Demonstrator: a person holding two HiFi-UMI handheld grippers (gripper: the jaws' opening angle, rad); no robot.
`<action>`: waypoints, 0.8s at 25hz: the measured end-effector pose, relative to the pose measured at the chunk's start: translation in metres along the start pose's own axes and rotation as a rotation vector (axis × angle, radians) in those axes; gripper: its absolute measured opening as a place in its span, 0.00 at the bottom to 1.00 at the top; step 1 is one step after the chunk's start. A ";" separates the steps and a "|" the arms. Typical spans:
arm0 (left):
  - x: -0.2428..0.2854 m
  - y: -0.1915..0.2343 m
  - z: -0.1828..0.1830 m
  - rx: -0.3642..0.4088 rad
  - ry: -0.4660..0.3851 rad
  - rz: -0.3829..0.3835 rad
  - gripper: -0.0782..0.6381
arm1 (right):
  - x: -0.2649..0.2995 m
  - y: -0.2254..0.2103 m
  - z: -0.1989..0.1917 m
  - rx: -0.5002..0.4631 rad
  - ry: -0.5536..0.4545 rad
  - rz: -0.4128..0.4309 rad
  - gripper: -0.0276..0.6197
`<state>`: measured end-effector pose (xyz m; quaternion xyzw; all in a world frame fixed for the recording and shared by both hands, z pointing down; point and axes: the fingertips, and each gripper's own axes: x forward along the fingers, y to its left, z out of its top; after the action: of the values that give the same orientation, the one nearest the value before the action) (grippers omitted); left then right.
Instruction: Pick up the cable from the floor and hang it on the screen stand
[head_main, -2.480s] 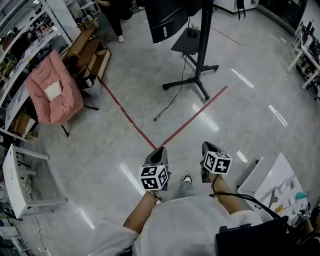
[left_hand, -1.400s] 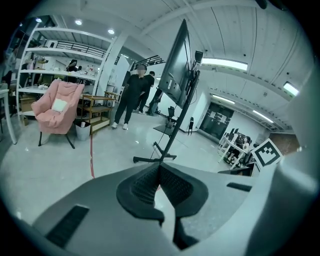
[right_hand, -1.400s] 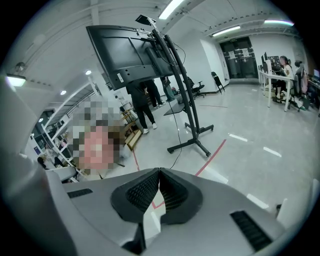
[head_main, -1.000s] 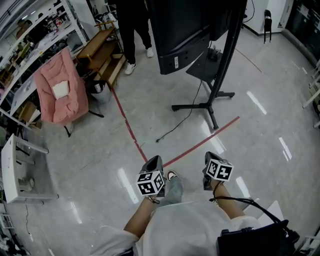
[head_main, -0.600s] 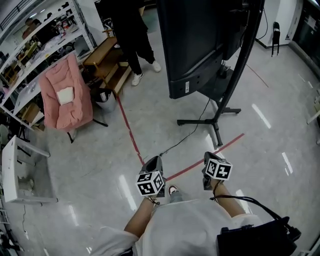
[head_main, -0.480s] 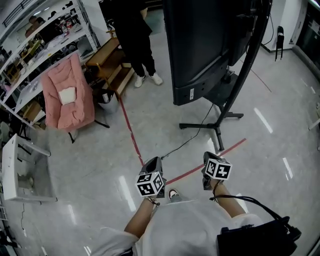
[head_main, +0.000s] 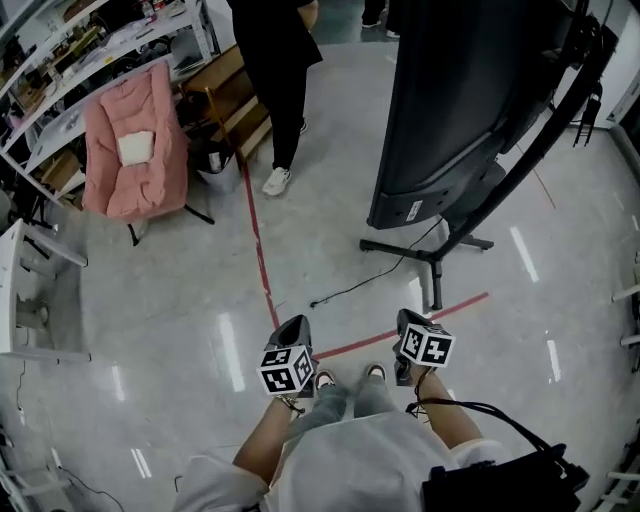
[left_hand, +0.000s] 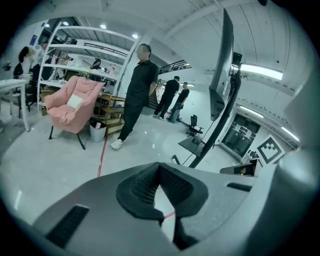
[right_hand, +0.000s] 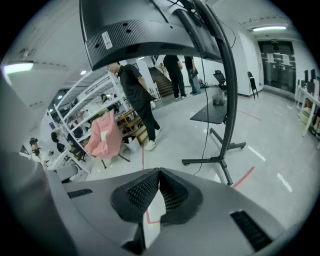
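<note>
The left gripper (head_main: 294, 328) and right gripper (head_main: 405, 322) both have their jaws pressed together on nothing. The cable (head_main: 318, 300) lies on the floor just ahead. Its loose end is nearest the left gripper, and its length runs away rightward to the stand (head_main: 436, 270).

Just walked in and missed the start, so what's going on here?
A person holds a two-jaw tool in each hand; the left tool and right tool are both shut and empty. The black cable lies on the floor ahead of them, running from the screen stand. It is not yet picked up or hung.
</note>
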<state>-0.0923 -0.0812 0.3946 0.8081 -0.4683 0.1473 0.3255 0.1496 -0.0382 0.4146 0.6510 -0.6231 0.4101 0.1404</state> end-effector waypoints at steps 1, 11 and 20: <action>0.003 0.006 -0.004 -0.014 0.002 0.015 0.11 | 0.008 -0.001 -0.002 -0.009 0.022 0.006 0.07; 0.091 0.077 -0.104 -0.120 -0.002 0.133 0.11 | 0.160 -0.045 -0.025 -0.099 0.116 0.056 0.07; 0.263 0.173 -0.274 -0.115 -0.001 0.135 0.11 | 0.354 -0.145 -0.120 -0.173 0.114 0.071 0.07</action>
<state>-0.0856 -0.1334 0.8086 0.7548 -0.5296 0.1415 0.3603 0.2003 -0.1744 0.7882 0.5897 -0.6698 0.3958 0.2167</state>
